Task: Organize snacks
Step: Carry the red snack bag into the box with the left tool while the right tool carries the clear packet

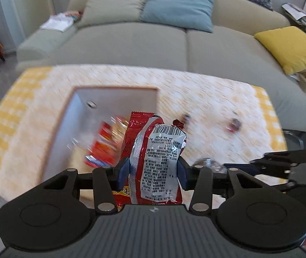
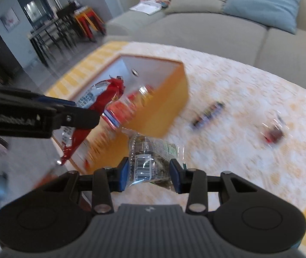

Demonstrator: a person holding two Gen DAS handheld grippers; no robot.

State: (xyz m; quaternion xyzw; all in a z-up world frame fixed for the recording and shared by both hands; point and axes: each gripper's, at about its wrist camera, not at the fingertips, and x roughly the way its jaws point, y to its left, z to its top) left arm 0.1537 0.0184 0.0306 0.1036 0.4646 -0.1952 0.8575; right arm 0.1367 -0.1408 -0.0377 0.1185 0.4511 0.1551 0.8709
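While my left gripper (image 1: 153,172) jaws are clamping a red snack packet (image 1: 153,150) above the box (image 1: 114,99), my right gripper (image 2: 149,175) jaws are clamping a clear snack bag (image 2: 150,159) over the counter (image 2: 239,161)

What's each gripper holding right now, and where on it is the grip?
The left gripper clamps a red and silver snack packet across its lower middle. The right gripper pinches a clear packet of dark snacks at its near end.
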